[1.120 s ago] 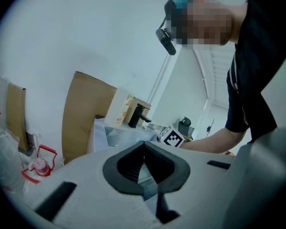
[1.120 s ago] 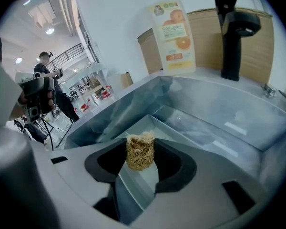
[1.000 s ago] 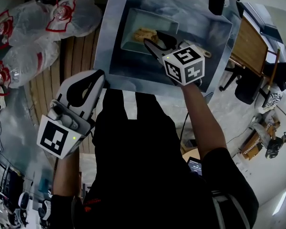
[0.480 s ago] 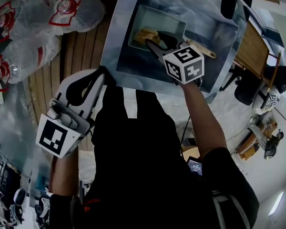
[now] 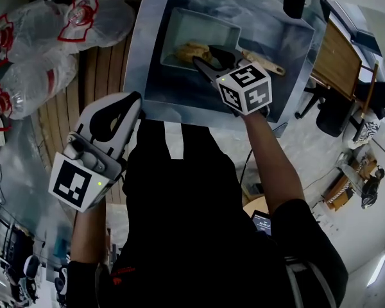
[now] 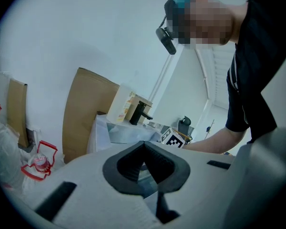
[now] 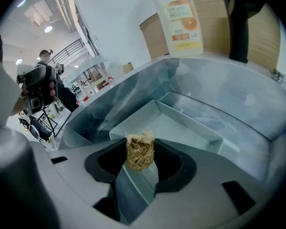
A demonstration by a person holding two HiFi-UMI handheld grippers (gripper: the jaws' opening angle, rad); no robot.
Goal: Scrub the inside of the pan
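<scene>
Only the right gripper [image 5: 202, 55] has been shifted slightly across the pan [image 5: 186, 23] since a moment ago. At lower left, the left gripper [image 5: 133, 102] is held closed on nothing, outside the sink [image 5: 141, 50]. Higher up, a fibre scrubber [image 5: 191, 49] is kept clenched in the right jaws at the pan's floor inside the sink, so scrubbing is judged to be under way.

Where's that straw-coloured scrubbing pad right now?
In the right gripper view, the scrubbing pad sits clamped in the right gripper, over the rectangular pan in the sink.
</scene>
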